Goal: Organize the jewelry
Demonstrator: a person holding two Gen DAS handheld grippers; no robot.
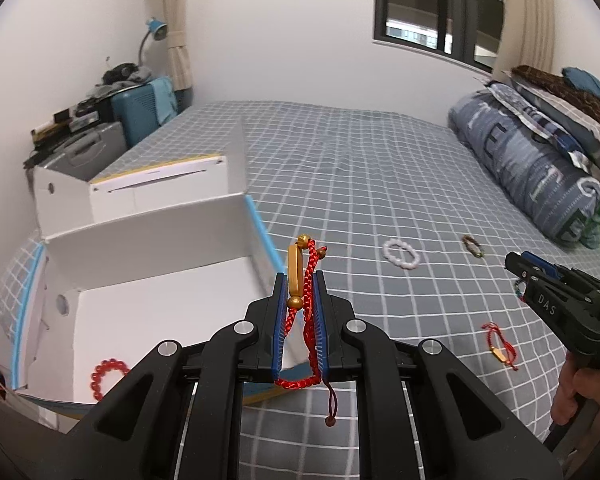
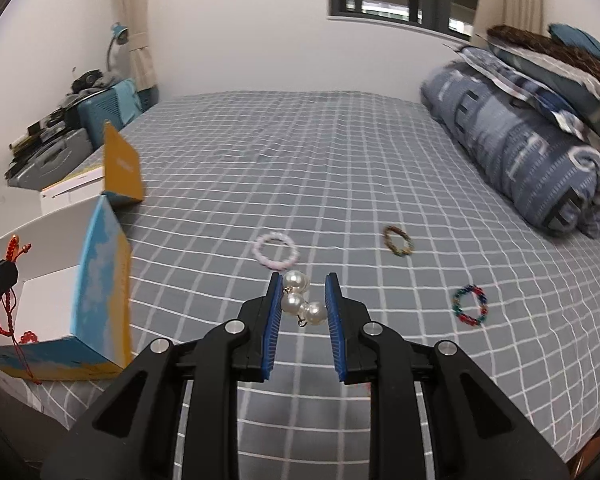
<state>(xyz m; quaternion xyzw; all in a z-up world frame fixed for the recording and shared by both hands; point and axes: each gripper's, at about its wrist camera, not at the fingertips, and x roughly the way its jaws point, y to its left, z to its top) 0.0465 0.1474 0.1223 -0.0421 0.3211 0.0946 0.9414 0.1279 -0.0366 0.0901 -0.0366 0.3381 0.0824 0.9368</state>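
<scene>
My left gripper [image 1: 299,280] is shut on a red cord bracelet with a gold bar [image 1: 300,276], held above the right wall of the open white box [image 1: 156,280]. A red bead bracelet [image 1: 108,376] lies inside the box. My right gripper [image 2: 303,280] is shut on a pearl ornament [image 2: 300,302], three pearls wedged between its fingers, above the bed. The right gripper also shows in the left wrist view [image 1: 512,262]. The box shows in the right wrist view [image 2: 52,292] at left.
On the grey checked bedsheet [image 2: 340,184] lie a white bead bracelet [image 2: 276,250], a brown bead bracelet [image 2: 397,241], a multicoloured bracelet [image 2: 470,306] and another red cord bracelet [image 1: 500,346]. A folded quilt [image 2: 520,152] lies at right. Suitcases [image 1: 140,116] stand at far left.
</scene>
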